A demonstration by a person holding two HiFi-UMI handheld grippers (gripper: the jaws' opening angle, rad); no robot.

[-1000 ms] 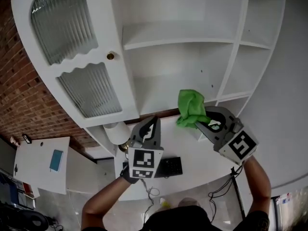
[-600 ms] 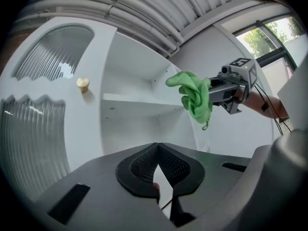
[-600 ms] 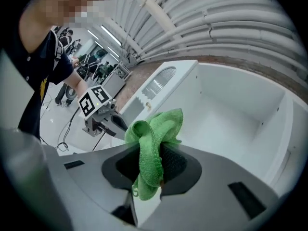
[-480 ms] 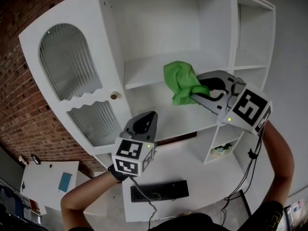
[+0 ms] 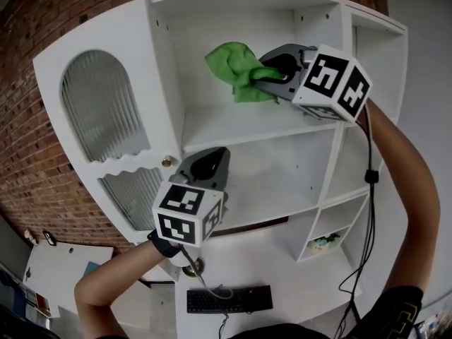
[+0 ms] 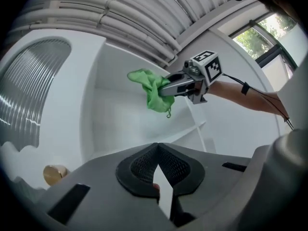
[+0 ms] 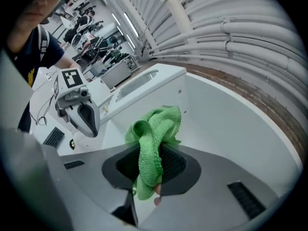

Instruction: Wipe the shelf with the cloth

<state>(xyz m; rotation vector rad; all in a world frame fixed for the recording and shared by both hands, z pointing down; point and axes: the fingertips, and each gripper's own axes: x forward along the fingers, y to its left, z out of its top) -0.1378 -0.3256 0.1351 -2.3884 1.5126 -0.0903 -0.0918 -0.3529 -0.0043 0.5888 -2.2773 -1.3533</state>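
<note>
Against a brick wall (image 5: pixel 28 154) stands a white cabinet (image 5: pixel 162 62) with a ribbed glass door (image 5: pixel 106 111) at its left and open compartments at its right. Up in the top compartment, the right gripper (image 5: pixel 260 76) pinches a bunched green cloth (image 5: pixel 236 66) between its jaws, holding it in the air just above the shelf (image 5: pixel 233 129). The left gripper (image 5: pixel 215 157) hangs lower, before the middle compartment, its jaws pressed together on nothing.
</note>
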